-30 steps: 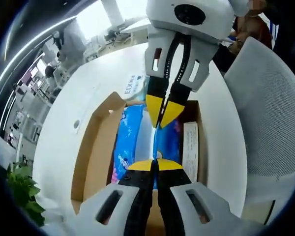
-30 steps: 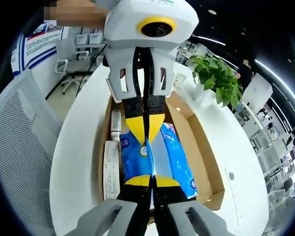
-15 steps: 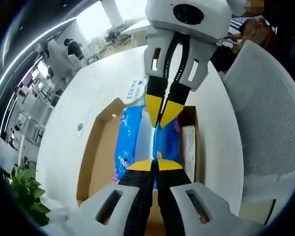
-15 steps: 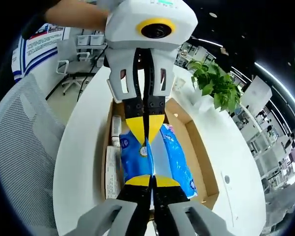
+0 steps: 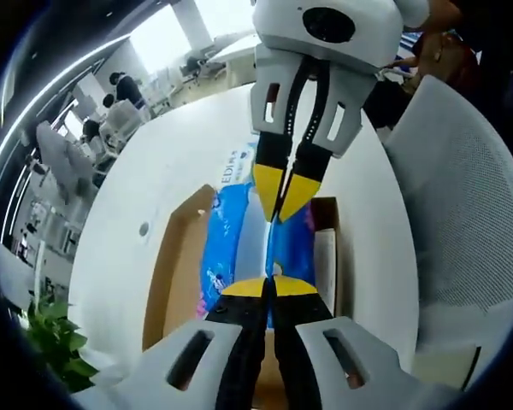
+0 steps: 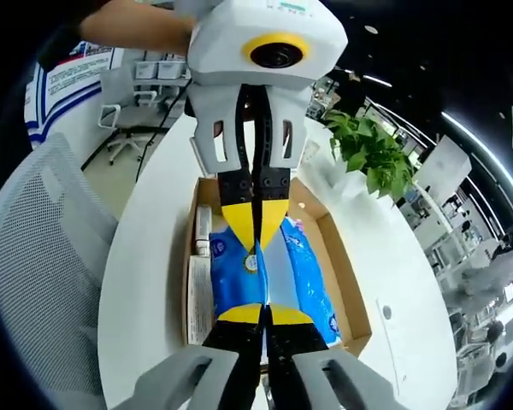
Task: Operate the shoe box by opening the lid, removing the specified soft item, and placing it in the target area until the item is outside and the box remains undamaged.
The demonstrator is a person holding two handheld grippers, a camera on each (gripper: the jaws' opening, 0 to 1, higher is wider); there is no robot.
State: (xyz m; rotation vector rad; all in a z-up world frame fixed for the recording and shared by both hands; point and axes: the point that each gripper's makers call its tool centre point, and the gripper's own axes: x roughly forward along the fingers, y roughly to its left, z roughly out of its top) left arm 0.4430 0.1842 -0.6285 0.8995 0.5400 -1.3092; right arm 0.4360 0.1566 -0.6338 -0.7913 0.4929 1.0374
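A blue soft pack [image 5: 220, 248] hangs over the open cardboard shoe box [image 5: 175, 269], held at both ends. In the left gripper view, my left gripper [image 5: 271, 287] is shut on the pack's near edge. My right gripper [image 5: 282, 203] reaches in from the top, shut on the far edge. In the right gripper view, my right gripper [image 6: 263, 313] pinches the blue pack [image 6: 308, 273] from below, and my left gripper [image 6: 256, 241] pinches it from above. The shoe box [image 6: 340, 256] lies under the pack. Its lid is open.
The box rests on a round white table [image 5: 154, 162]. A white paper slip [image 6: 199, 299] and a small bottle [image 6: 203, 231] lie inside the box. A grey mesh chair [image 6: 43, 248] stands at the table's edge, with a potted plant [image 6: 372, 149] opposite. A printed label [image 5: 233, 162] lies on the table beyond the box.
Both grippers have risen with the blue pack still pinched between them. The box and table look smaller and farther below in both views.
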